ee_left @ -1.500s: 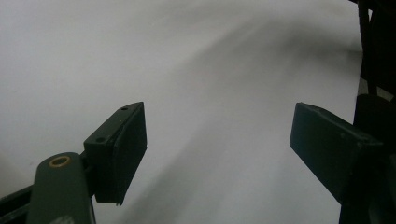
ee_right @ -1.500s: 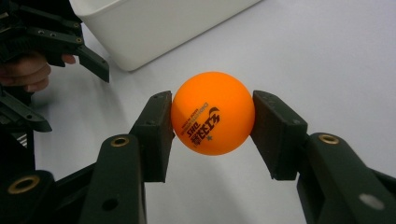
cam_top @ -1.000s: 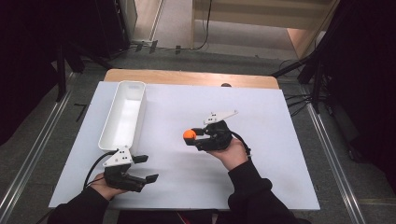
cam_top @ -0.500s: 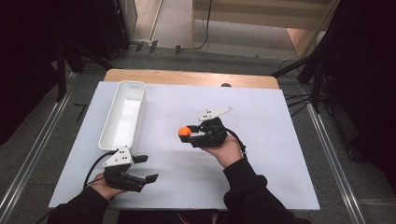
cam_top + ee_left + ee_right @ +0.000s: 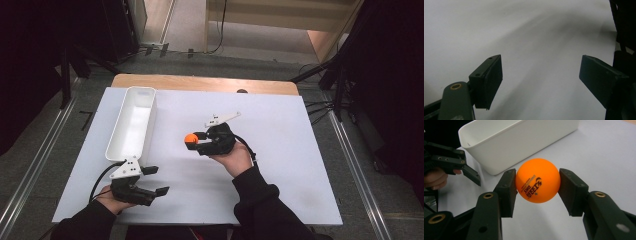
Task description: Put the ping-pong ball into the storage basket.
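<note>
An orange ping-pong ball [image 5: 537, 180] with dark print is pinched between the two black pads of my right gripper [image 5: 537, 192], held above the white table. In the high view the ball [image 5: 190, 139] sits at the tip of the right gripper [image 5: 196, 141], near mid-table and pointing left toward the long white bin [image 5: 132, 125]. The bin [image 5: 506, 142] lies just beyond the ball, and its inside looks bare. My left gripper [image 5: 152, 180] rests low at the front left, jaws open with nothing between them [image 5: 541, 77].
The white sheet [image 5: 280, 150] covers most of the wooden table [image 5: 200, 82]. A dark floor with metal rails and stands surrounds it. The left hand and its gripper [image 5: 454, 162] lie to the left of the bin's near end in the right gripper view.
The right gripper has carried the ball a little to the left, toward the bin. The left gripper has stayed where it was.
</note>
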`<state>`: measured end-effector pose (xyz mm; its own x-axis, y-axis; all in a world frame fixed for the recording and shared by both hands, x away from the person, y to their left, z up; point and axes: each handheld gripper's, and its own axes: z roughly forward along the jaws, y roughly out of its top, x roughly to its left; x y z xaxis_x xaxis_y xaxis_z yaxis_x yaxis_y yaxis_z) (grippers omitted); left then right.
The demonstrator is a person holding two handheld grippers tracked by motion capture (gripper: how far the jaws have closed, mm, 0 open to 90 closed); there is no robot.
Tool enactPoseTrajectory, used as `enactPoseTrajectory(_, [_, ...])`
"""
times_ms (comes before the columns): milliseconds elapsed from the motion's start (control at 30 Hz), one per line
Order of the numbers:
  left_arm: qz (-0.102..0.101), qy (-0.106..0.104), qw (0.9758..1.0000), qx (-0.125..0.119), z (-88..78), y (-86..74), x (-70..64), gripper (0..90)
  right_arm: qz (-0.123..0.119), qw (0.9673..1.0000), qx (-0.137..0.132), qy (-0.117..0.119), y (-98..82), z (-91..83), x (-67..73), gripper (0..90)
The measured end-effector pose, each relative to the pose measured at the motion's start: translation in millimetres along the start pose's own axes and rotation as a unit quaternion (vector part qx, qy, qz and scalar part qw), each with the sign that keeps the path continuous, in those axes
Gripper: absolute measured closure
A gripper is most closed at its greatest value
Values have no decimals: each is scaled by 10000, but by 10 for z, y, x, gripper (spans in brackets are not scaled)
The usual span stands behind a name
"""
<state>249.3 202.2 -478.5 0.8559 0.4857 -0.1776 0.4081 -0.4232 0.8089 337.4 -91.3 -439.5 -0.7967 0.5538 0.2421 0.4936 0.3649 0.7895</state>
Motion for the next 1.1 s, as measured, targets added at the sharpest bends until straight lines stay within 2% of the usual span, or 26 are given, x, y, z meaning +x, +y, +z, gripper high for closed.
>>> enactPoseTrajectory(367, [-2,4,10000,21,-1,0,0,193,-73,10000,-7,26,64,116,-16,490])
enactPoseTrajectory(867, [4,-8,10000,7,-4,-6,-2,194,-100,9999,-50,77,210,227,43,491])
enactPoseTrajectory(1100, [-133,-17,9999,-35,2,-10,27,194,-83,9999,-81,103,278,289,51,491])
